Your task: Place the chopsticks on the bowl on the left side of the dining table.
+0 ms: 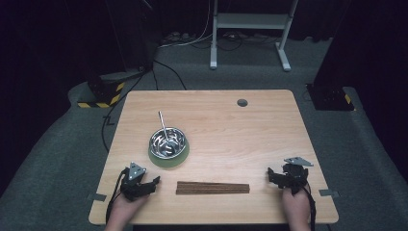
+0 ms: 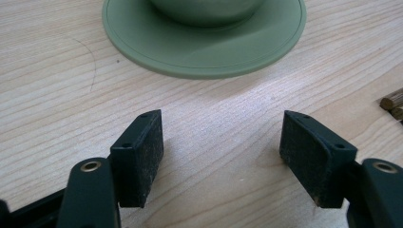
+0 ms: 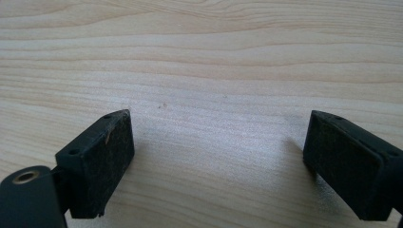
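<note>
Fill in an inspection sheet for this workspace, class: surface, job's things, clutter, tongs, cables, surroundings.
Surface: wooden table, grommet hole at far edge.
Job's things: steel bowl on green mat, spoon in bowl; brown sticks near front edge.
Clutter: nothing seen.
Tongs: left tongs open, near mat; right tongs open, over bare wood.
Cables: black cable on floor beside table; cords by far frame.
Surroundings: grey carpet, white frame, striped blocks.

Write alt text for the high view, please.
A person's two hands rest open tools, left tool and right tool, on a wooden table beside a brown stick bundle. A steel bowl with a spoon sits on a green saucer.
</note>
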The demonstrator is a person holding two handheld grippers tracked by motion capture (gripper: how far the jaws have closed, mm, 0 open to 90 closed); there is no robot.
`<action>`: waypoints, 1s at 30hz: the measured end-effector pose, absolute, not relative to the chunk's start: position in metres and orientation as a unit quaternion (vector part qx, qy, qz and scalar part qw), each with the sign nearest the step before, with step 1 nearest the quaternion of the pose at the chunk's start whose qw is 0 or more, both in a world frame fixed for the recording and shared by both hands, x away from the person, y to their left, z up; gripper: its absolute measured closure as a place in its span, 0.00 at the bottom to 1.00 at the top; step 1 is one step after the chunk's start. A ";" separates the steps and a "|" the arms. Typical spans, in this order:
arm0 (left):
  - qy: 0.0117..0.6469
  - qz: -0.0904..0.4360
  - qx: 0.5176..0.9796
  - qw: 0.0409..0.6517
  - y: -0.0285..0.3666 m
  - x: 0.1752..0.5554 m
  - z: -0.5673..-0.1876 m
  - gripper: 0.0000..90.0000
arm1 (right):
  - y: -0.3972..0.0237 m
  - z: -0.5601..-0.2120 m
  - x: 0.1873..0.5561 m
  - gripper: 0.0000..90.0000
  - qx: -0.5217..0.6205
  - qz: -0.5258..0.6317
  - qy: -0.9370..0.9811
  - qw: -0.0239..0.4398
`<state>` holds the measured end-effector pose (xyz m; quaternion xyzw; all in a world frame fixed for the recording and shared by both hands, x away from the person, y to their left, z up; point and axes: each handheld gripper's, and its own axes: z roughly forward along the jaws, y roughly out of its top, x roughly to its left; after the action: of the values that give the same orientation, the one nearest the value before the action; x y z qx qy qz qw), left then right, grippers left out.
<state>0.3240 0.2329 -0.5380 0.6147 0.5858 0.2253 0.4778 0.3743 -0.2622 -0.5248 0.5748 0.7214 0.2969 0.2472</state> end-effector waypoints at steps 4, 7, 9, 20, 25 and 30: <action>0.586 0.225 0.614 0.478 0.233 0.324 -0.538 0.35 | -0.262 -0.525 0.374 0.11 0.577 0.296 0.721 0.245; 0.590 0.224 0.607 0.483 0.232 0.324 -0.538 0.35 | -0.263 -0.525 0.374 0.11 0.573 0.295 0.724 0.248; 0.586 0.225 0.613 0.480 0.233 0.324 -0.538 0.35 | -0.263 -0.525 0.374 0.11 0.570 0.295 0.724 0.251; 0.589 0.225 0.609 0.481 0.232 0.324 -0.538 0.35 | -0.263 -0.525 0.374 0.11 0.570 0.295 0.724 0.251; 0.589 0.227 0.612 0.477 0.233 0.325 -0.537 0.37 | -0.263 -0.525 0.374 0.11 0.570 0.295 0.724 0.251; 0.586 0.218 0.619 0.475 0.233 0.325 -0.536 0.41 | -0.263 -0.525 0.374 0.11 0.570 0.295 0.724 0.251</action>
<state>0.3253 0.2329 -0.5358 0.6190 0.5862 0.2184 0.4748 0.3742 -0.2629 -0.5248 0.5702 0.7244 0.2950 0.2511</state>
